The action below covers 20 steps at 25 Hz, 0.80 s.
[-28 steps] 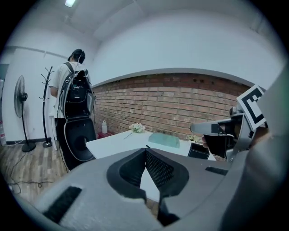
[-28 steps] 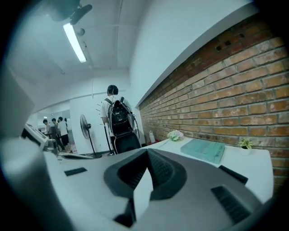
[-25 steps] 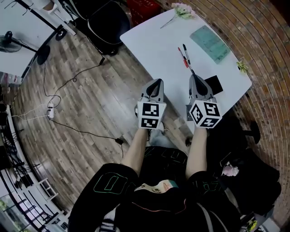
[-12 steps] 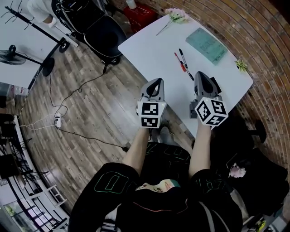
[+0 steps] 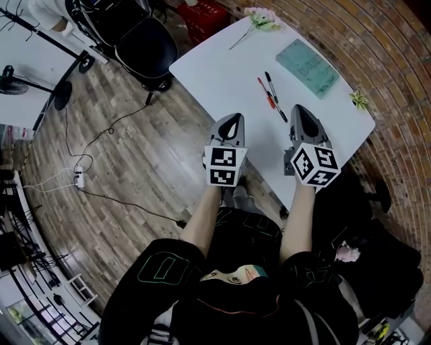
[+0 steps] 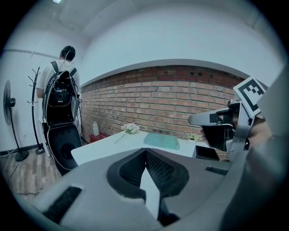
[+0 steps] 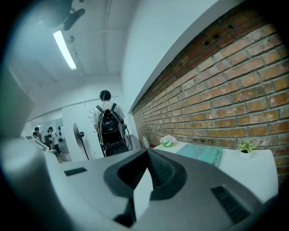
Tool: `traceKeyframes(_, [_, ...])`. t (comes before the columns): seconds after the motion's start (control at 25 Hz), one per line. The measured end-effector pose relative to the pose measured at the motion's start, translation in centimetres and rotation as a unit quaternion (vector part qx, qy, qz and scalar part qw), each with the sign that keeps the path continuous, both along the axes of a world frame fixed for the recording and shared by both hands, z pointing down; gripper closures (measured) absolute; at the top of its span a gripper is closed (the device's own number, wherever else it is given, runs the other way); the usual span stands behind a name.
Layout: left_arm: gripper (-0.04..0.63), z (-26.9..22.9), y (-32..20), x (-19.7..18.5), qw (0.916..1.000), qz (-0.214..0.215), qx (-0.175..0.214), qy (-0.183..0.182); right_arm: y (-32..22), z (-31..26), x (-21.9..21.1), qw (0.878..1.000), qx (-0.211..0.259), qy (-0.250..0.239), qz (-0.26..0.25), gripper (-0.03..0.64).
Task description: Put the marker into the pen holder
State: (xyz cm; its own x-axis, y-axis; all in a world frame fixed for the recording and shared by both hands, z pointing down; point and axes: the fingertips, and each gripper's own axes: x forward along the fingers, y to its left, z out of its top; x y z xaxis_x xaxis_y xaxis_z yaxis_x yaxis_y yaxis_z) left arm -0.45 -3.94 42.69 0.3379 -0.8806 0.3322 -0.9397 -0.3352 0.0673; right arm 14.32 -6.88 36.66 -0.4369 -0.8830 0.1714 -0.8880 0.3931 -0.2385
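A red marker [image 5: 265, 92] and a black marker [image 5: 275, 96] lie side by side on the white table [image 5: 215, 74]. My left gripper [image 5: 232, 122] hovers at the table's near edge, left of the markers, and is shut and empty [image 6: 145, 150]. Just short of the markers' near ends, my right gripper [image 5: 300, 112] is also shut with nothing in it [image 7: 147, 150]. The black pen holder [image 6: 207, 153] shows in the left gripper view, on the table below the right gripper [image 6: 216, 122]. In the head view the right gripper hides it.
A green notebook [image 5: 308, 67], a flower sprig [image 5: 259, 19] and a small plant [image 5: 359, 100] lie farther back on the table. A black chair [image 5: 145, 50] stands off the left corner, cables [image 5: 101, 128] run over the wood floor. A person with a backpack [image 6: 61, 90] stands beyond.
Both grippers have moved forward over the table's near edge. The right gripper now covers the black pen holder in the head view. The markers have not moved.
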Motion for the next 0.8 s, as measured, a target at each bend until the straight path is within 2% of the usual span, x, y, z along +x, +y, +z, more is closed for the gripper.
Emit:
traceKeyframes(0.2, [0.588, 2.6, -1.3, -0.4, 0.9994, 0.002, -0.033, 0.007, -1.5, 2.4, -1.3, 0.999, -0.027, 0.018, -0.011, 0.611])
traceKeyframes(0.56, [0.586, 5.5, -5.1, -2.9, 0.9979, 0.001, -0.064, 0.010, -5.4, 6.0, -4.3, 0.997, -0.067, 0.035, -0.025, 0.611])
traceKeyframes(0.8, [0.588, 6.8, -7.7, -3.0, 0.9960, 0.004, -0.084, 0.030, -8.1, 8.3, -5.2, 0.989, -0.103, 0.091, -0.050, 0.611])
